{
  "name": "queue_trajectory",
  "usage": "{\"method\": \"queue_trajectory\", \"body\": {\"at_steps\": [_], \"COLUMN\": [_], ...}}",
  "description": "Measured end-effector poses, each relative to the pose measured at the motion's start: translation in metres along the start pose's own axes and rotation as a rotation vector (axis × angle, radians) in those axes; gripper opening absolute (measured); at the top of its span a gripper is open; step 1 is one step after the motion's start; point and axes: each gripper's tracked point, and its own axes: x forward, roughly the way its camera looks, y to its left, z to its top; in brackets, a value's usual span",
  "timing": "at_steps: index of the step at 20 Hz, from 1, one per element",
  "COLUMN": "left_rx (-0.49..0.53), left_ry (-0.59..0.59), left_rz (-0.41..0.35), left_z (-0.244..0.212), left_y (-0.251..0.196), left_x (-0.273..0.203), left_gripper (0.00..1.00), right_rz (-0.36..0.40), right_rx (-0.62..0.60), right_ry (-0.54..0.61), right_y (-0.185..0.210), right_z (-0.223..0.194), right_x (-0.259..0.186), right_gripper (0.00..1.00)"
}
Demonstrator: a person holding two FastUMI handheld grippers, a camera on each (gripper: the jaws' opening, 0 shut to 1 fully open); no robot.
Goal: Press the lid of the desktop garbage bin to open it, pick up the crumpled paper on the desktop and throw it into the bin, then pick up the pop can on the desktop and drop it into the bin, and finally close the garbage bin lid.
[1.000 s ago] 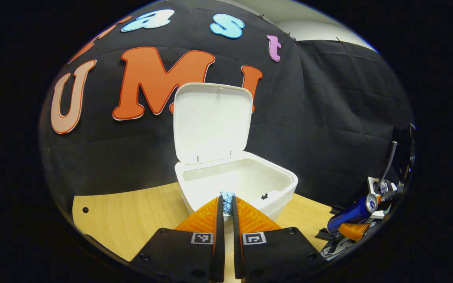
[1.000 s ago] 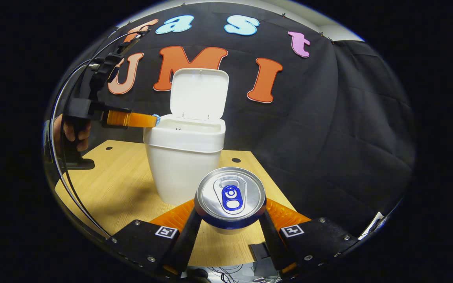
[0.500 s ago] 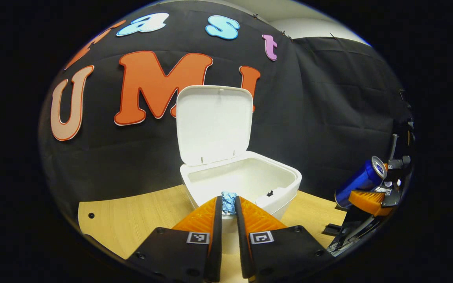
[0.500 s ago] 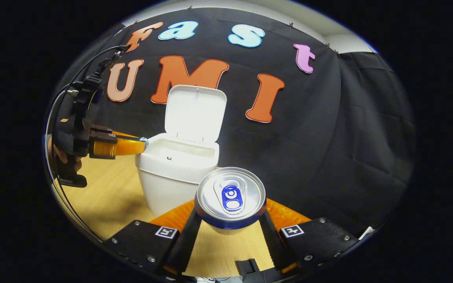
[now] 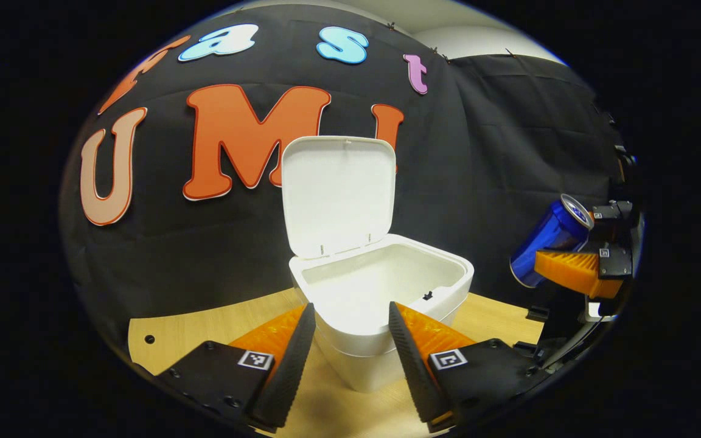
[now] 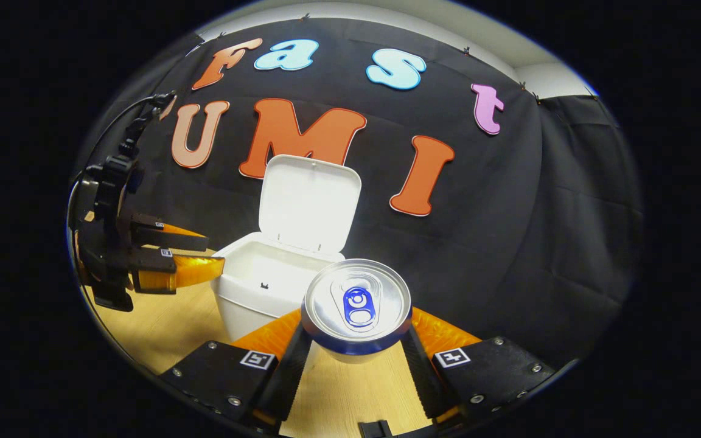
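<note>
Now, can: your right gripper [image 6: 356, 347] has its fingers clenched on the pop can [image 6: 356, 307], held off the surface with its top facing the camera.
Way to the bin: the bin [image 6: 259, 289] lies ahead and to the left of those fingers, lid [image 6: 309, 201] standing upright behind the mouth.
Left gripper [image 5: 347, 353]: fingers spread, nothing between them, just short of the rim.
Nearer hand: your left, but the right carries the load.

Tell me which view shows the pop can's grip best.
The right gripper view: the pop can sits close up, clamped between the right gripper's fingers. The left gripper view shows it small and tilted at the edge, partly hidden.
</note>
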Motion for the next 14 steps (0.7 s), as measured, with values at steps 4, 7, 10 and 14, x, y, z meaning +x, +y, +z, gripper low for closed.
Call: {"method": "queue_trajectory", "body": {"at_steps": [4,7,10,14], "left_rx": [-0.005,-0.022,-0.041,-0.061], "left_ry": [-0.008,-0.005,0.002,0.017], "left_rz": [0.044,0.088,0.129,0.185], "left_z": [-0.001,-0.006,-0.011,-0.021], "left_y": [0.013,0.027,0.041,0.059], "left_x": [-0.015,-0.026,-0.036,-0.047], "left_gripper": [0.94,0.99,0.99,0.99], "right_rz": [0.040,0.067,0.091,0.129], "right_rx": [-0.014,-0.015,-0.014,-0.020], "right_ry": [-0.041,-0.066,-0.068,-0.070], "right_y": [0.006,0.012,0.018,0.027], "right_z": [0.023,0.037,0.043,0.045], "right_x": [0.015,0.031,0.046,0.062], "right_gripper": [0.80,0.80,0.80,0.80]}}
